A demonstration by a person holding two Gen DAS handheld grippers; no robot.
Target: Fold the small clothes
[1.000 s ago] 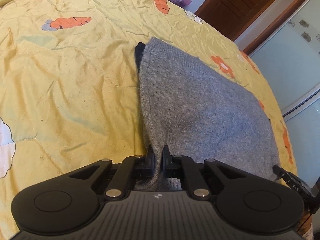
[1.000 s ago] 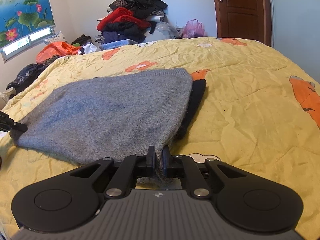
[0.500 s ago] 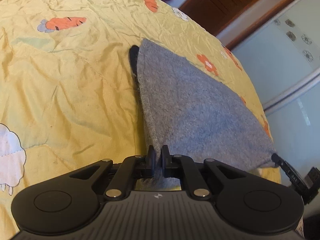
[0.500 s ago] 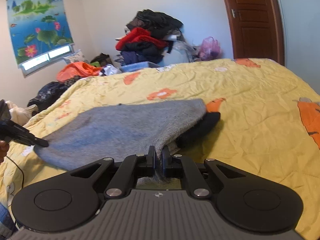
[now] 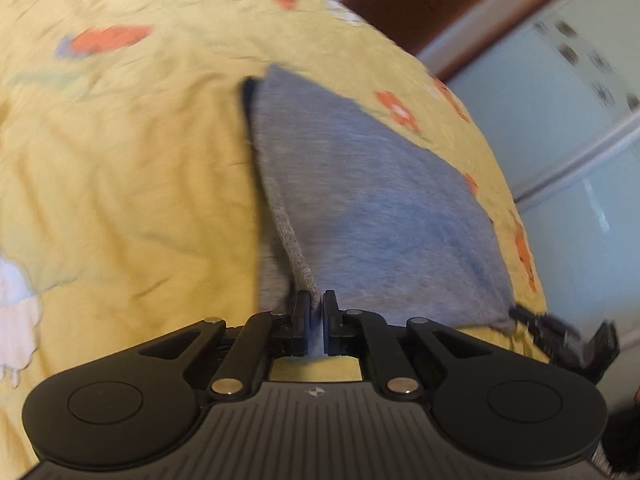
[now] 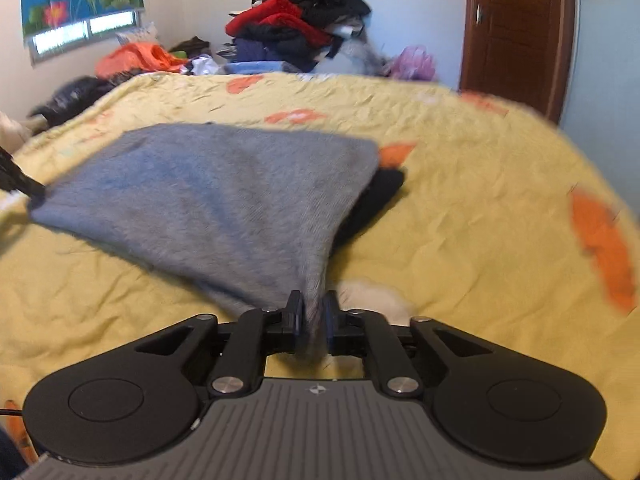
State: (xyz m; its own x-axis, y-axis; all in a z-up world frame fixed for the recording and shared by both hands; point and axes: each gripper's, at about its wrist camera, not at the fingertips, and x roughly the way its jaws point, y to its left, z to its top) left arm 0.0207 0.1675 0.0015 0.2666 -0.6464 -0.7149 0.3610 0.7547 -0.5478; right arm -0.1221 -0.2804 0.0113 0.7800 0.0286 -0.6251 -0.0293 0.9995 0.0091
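Left wrist view: both tongs pinching one grey knit

Left gripper and right gripper each clamp a near corner; knit stretches ahead over the quilt. Right jaws just eased, so that corner might slip out mid-fold.

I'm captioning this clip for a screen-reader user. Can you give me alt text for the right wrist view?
The right gripper pinches a corner of a grey knit garment spread over a yellow quilt with orange prints; the left gripper holds its far corner. A black garment peeks from beneath, with piled clothes and a wooden door behind.
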